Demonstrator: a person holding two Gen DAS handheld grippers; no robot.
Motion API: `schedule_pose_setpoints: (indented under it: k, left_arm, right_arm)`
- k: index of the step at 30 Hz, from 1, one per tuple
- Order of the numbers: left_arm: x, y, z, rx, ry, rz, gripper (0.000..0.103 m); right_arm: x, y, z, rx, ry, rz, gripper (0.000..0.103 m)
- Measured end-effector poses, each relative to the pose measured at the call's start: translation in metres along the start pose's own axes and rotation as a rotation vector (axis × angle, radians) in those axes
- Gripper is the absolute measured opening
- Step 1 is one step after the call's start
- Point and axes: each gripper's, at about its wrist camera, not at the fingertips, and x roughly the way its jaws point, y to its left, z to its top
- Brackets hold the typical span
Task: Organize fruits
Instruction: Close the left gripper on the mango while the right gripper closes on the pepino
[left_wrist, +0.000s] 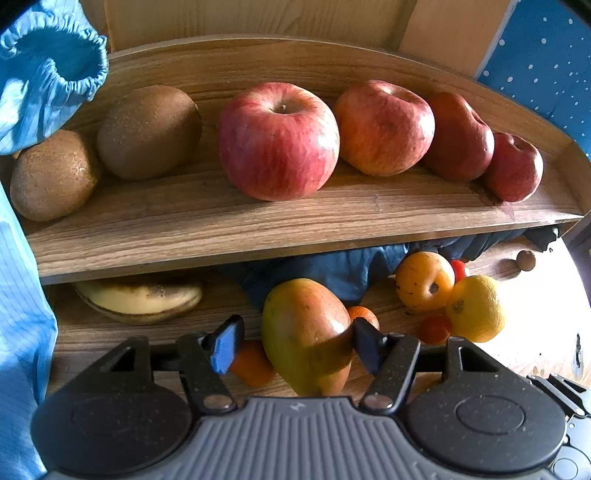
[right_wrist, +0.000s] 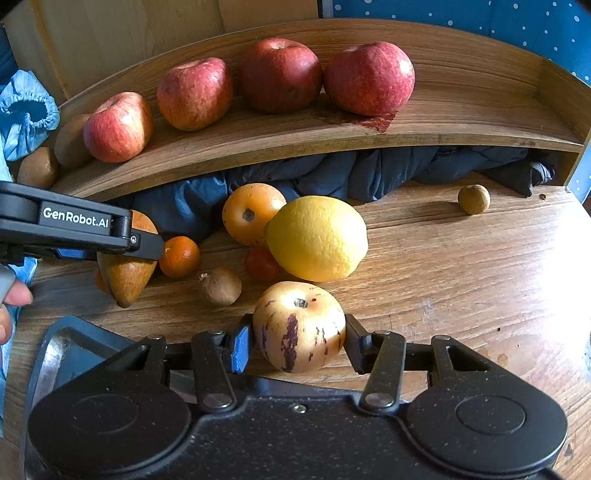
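L gripper (left_wrist: 295, 345) is around a green-red mango (left_wrist: 306, 336): the right finger touches its side, but the blue pad (left_wrist: 225, 347) on the left stands apart from it w/ a gap, so it's spread, not clamped. In the right wrist view the same mango (right_wrist: 127, 273) sits point-down on the desk (right_wrist: 461, 277) near its left edge, w/ the L gripper's black arm across it.

R gripper (right_wrist: 297, 345) pinches a pale striped melon-type fruit (right_wrist: 299, 326), both fingers against its sides, fruit low over the desk's front part.

Mid-desk, just behind that fruit: big lemon (right_wrist: 317, 238) touching an orange persimmon-like fruit (right_wrist: 251, 214), a small red tomato (right_wrist: 262, 264) tucked under the lemon's left side, a small tangerine (right_wrist: 180, 256) beside the mango, a brown kiwi-ish fruit (right_wrist: 221, 286) in front of it. A small brown round fruit (right_wrist: 474, 199) sits alone toward the desk's back right. Dark blue cloth (right_wrist: 369, 173) is bunched along the back under the shelf.

Shelf (left_wrist: 221, 229) above the desk: four red apples in a row – largest (left_wrist: 277, 140) center, then (left_wrist: 384, 127), (left_wrist: 461, 136), (left_wrist: 513, 166) toward the right end – and two kiwis (left_wrist: 149, 131), (left_wrist: 53, 175) at the left end. A banana (left_wrist: 140, 299) lies under the shelf at left. Light blue sleeve (left_wrist: 44, 74) at upper left.
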Motion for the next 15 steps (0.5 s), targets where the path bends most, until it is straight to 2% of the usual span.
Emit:
schedule_pose_setpoints:
  k: [3, 4, 5, 15]
  left_arm:
    - [-0.001, -0.002, 0.000, 0.004, -0.005, 0.004, 0.067]
    - [-0.002, -0.002, 0.000, 0.007, -0.009, 0.001, 0.064]
    - [-0.003, -0.003, -0.001, 0.009, -0.016, -0.008, 0.057]
    - [-0.013, -0.003, -0.008, -0.014, -0.035, -0.034, 0.057]
  right_arm:
    - [-0.001, 0.001, 0.000, 0.002, 0.000, 0.002, 0.052]
    - [-0.001, 0.001, 0.000, 0.002, 0.001, 0.003, 0.052]
    - [-0.001, 0.001, -0.001, 0.002, 0.001, 0.005, 0.052]
    - [-0.005, 0.005, -0.001, -0.013, -0.002, 0.010, 0.052]
